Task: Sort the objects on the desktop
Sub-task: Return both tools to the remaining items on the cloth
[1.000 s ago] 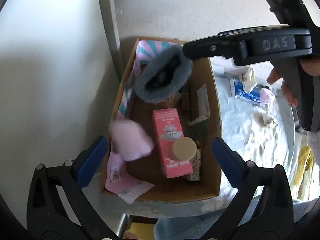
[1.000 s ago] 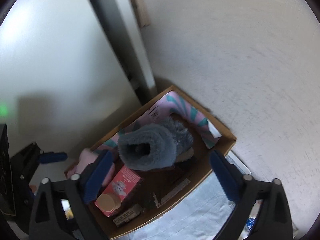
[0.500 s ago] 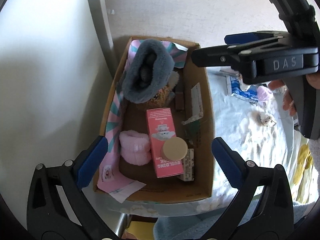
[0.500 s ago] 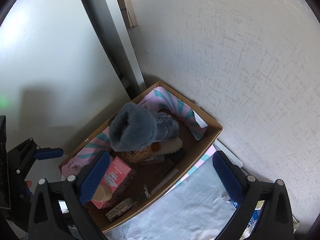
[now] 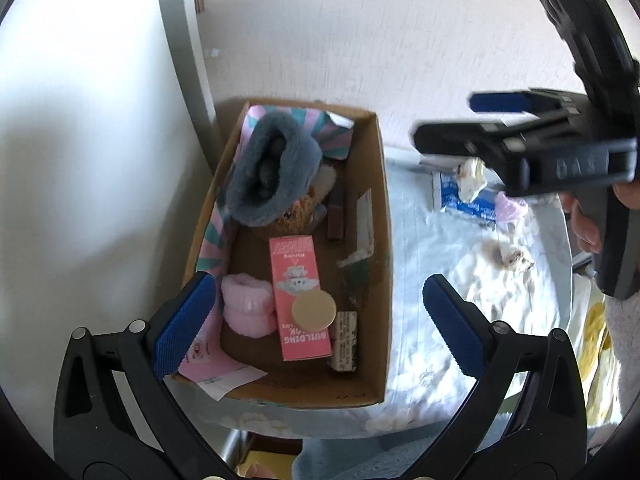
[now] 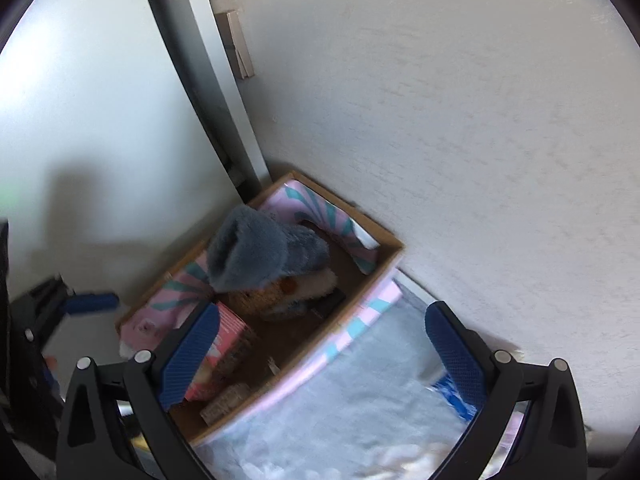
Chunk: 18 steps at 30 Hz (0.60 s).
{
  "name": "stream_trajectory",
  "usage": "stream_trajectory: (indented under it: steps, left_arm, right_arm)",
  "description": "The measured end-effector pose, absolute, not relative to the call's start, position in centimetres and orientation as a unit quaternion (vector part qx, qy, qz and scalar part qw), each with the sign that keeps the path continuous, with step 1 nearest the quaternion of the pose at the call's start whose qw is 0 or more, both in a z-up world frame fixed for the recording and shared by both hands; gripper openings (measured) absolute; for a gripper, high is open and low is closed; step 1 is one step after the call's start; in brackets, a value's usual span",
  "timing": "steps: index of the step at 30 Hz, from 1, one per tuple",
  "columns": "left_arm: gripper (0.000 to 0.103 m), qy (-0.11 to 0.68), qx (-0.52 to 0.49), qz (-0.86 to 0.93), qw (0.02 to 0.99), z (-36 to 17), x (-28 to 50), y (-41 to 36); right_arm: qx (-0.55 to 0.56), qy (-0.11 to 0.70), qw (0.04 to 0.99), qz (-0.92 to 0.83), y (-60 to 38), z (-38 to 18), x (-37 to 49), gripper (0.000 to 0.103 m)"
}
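A cardboard box (image 5: 380, 216) stands at the table's left edge by the wall. In it lie a grey fluffy boot (image 5: 268, 176), a pink box (image 5: 298, 300) with a tan round lid (image 5: 313, 311) on it, and a pink fluffy item (image 5: 246, 310). My left gripper (image 5: 316, 316) is open and empty above the box's near end. My right gripper (image 6: 320, 344) is open and empty above the box (image 6: 384, 256); the boot (image 6: 256, 254) stands below it. The right gripper also shows in the left wrist view (image 5: 520, 152).
A pale cloth (image 5: 480, 280) covers the table right of the box. On it lie a blue-and-white packet (image 5: 460, 200), a small pink item (image 5: 508, 208) and crumpled white bits (image 5: 508, 256). A white wall (image 6: 440, 120) and a dark post (image 6: 200, 80) stand behind.
The pink fluffy item has dropped from above the box and now lies inside by the pink box. Both grippers have drawn back and up from the box; the right one moved right.
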<state>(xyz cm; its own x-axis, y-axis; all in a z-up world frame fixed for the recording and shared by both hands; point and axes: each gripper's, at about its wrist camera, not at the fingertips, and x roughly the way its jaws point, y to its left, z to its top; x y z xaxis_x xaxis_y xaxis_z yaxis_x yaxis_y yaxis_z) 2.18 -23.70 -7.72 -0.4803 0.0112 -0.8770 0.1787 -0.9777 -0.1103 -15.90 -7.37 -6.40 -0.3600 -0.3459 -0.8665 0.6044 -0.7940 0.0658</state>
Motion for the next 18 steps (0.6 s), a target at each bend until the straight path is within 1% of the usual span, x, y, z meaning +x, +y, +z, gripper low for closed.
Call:
stream_trajectory:
  steps: [6, 11, 14, 18]
  left_arm:
    - [0.103, 0.063, 0.476, -0.876, 0.044, -4.9, 1.5, -21.5]
    - [0.103, 0.045, 0.467, -0.883, 0.021, -3.9, -0.1, -18.8]
    - [0.103, 0.037, 0.469, -0.882, -0.019, -3.7, -1.6, -16.3]
    - [0.103, -0.004, 0.467, -0.883, -0.054, -3.7, -3.0, -12.3]
  right_arm:
    - [0.464, 0.120, 0.255, -0.840, -1.9, -3.1, -14.3, 0.103]
    - [0.475, 0.118, 0.201, -0.848, 4.0, -2.4, -13.5, 0.103]
    - [0.480, 0.089, 0.165, -0.857, 8.3, -2.2, -12.9, 0.103]
    - [0.477, 0.043, 0.129, -0.868, 13.8, -1.8, -11.6, 0.103]
